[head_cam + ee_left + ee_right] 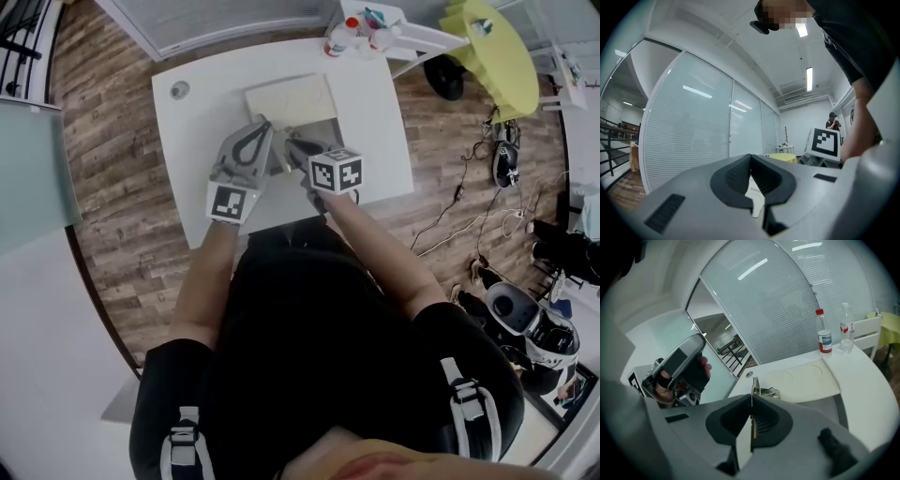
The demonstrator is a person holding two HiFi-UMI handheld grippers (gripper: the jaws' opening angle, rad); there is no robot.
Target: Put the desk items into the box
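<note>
Jaws on the right gripper were pressed together on a small shiny metal thing, most likely a clip; its top stuck out past the tips, just in front of the near edge of the box; the jaws on the left gripper were together too, with nothing I could see between them; that gripper pointed flat, so its own view showed a glass wall and not the box; from above, both grippers sat side by side just at the near side of the box; the box lay flat and pale on the white desk; two bottles stood past the box's far right corner, well apart from the grippers; I think the clip was not in the box yet; the hold looked thin, so the clip could slip or twist out if the hand tipped fast; it could land on the desk short of the box if the jaws let go too soon; the grippers were close, so a bump could knock the clip loose.
</note>
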